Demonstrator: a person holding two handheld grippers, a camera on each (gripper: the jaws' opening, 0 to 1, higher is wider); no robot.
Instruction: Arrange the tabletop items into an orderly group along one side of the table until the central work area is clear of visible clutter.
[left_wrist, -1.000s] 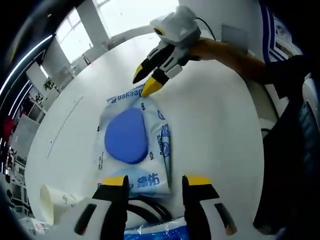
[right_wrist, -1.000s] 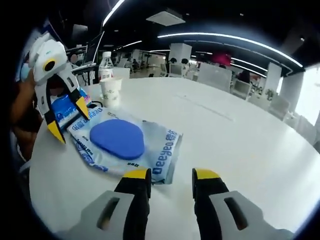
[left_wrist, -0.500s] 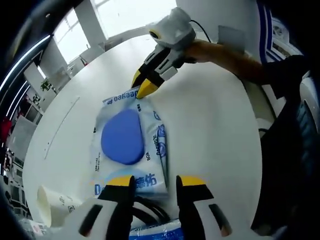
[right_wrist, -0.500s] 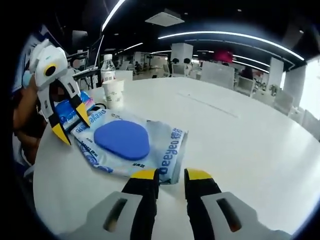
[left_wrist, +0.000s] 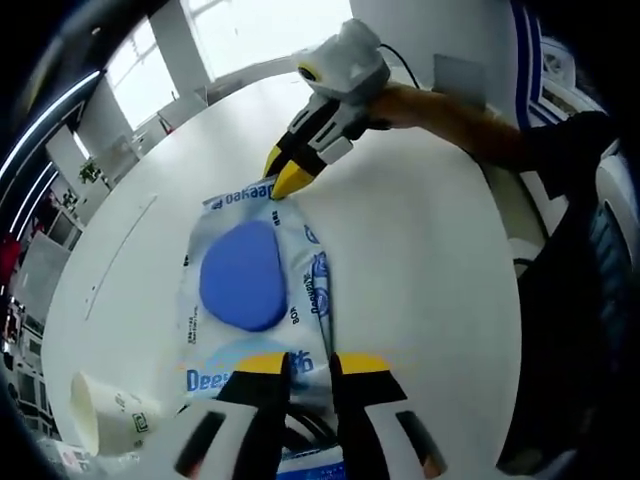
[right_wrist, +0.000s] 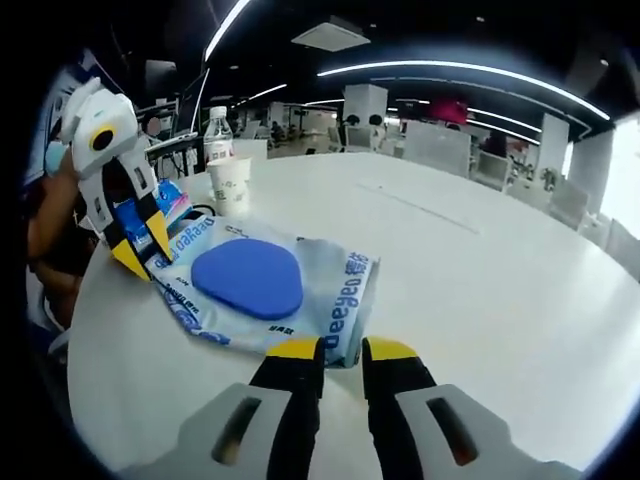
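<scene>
Over the last second both grippers have closed in on the wipes pack (left_wrist: 258, 290) from opposite ends. The left gripper (left_wrist: 308, 362), whose jaws stood wide apart a second ago, now has them narrowed to a slim gap at the pack's near end; they look pinched on its edge, though the actual contact is hard to confirm. The right gripper (right_wrist: 342, 350) has likewise drawn its jaws nearly together at the far end, where the crimped seam rises between the yellow tips in the right gripper view, so it seems to be grasping that seam. This reads as a two-ended hold being set up, probably so the pack can be lifted or slid toward the cluster at the desk edge.

The pack is a flat, soft plastic pouch, pale blue and white with printed lettering and a rounded blue lid panel in its middle. It sags and wrinkles, so it should flex when raised.

It lies on the white round desk (right_wrist: 480, 290), near the edge closest to the person, not yet among the other items. Just beyond it stand a paper cup (right_wrist: 230, 186) and a water bottle (right_wrist: 217, 124); a second blue packet (right_wrist: 160, 205) and a dark cable (left_wrist: 305, 432) lie beside its left-gripper end. The rest of the desk is bare.
</scene>
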